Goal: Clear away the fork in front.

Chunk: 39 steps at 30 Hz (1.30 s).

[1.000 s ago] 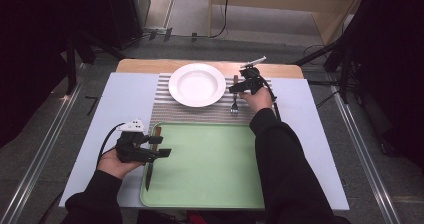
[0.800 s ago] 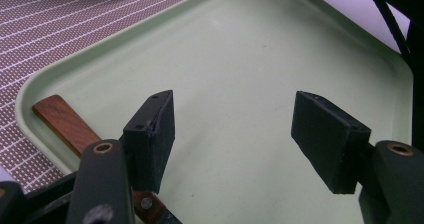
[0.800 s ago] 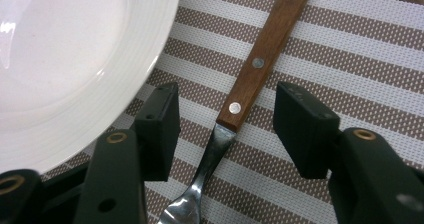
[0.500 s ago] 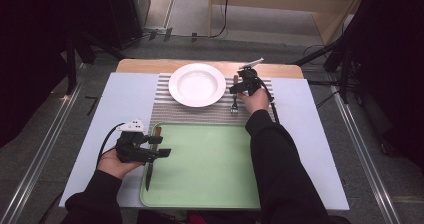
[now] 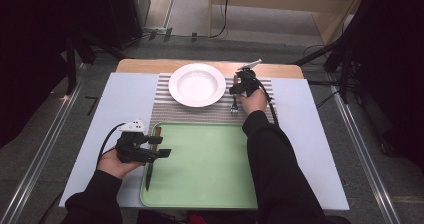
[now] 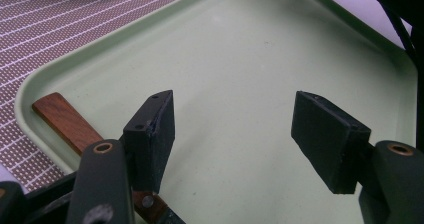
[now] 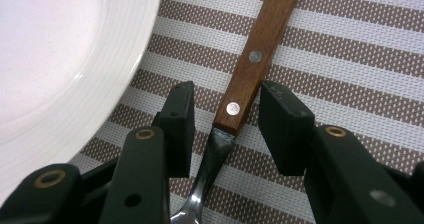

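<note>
Seen from above, at a pale blue-grey table: right gripper lowered over a wooden-handled metal fork lying on the brown-and-white striped placemat, just right of the round white ceramic plate at the far middle. In the right gripper view, black jaws having just been closing, standing either side of the fork where the riveted wooden handle meets the steel neck, a narrow gap left on each side, pads not yet pressing; plate rim close on the left of that view, tines out of frame at the bottom. Fork flat on the mat, handle pointing to the far side, head toward the near side.

At the near left, left gripper held level over the left edge of the pale green plastic tray, jaws spread wide and holding nothing. Beneath it, a wooden-handled knife resting along the tray's left edge, blade toward the near side. In the left gripper view, the knife's brown handle lying on the tray floor beside and under the left-hand jaw, not between the pads
</note>
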{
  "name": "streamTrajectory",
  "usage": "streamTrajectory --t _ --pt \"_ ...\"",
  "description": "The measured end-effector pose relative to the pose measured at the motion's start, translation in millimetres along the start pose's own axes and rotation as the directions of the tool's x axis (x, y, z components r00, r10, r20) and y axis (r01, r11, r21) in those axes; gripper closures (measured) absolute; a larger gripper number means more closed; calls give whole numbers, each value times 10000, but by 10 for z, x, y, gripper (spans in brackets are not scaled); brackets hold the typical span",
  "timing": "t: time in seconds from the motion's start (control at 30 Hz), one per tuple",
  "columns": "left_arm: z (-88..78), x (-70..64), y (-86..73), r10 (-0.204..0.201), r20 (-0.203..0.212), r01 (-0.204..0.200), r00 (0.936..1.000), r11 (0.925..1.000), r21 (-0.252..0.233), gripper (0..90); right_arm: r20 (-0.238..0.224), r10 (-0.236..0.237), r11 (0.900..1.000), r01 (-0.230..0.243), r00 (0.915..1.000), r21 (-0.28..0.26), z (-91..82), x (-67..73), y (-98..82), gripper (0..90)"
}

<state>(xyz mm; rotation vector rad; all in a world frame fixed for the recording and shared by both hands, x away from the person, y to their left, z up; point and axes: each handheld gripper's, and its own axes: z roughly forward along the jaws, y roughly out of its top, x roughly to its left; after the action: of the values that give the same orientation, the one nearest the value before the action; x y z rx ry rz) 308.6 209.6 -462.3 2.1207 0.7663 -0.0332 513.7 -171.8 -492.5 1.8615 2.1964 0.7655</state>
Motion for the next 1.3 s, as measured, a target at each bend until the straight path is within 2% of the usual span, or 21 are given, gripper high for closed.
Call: streamTrajectory --t 0.3,0.47,0.67,0.77,0.93,1.13,1.3 --pt "1 -2 0 7 -12 -7 10000 10000 8 330 721 104 9998 -92 9973 -160 15 92 -22 586" --pt "0 -1 0 0 -24 0 10000 10000 16 330 826 215 9995 -197 9964 -230 15 102 -31 603" --pt "5 -3 0 14 -15 -14 10000 10000 14 330 1179 182 9994 -144 9929 -329 26 143 -44 617" --pt "5 -5 0 29 -51 -29 10000 10000 27 330 1355 188 9992 -138 9906 -378 28 152 -52 657" --pt "9 -2 -1 31 -41 -31 10000 10000 51 330 1441 503 9973 -420 9883 -604 33 154 -78 676" --pt "10 -3 -2 44 -51 -43 10000 10000 65 330 1668 1006 9923 -867 9809 -886 40 184 -107 729" --pt "6 5 -3 37 -38 -37 10000 10000 67 330 1720 1081 9914 -933 9792 -916 40 180 -109 750"
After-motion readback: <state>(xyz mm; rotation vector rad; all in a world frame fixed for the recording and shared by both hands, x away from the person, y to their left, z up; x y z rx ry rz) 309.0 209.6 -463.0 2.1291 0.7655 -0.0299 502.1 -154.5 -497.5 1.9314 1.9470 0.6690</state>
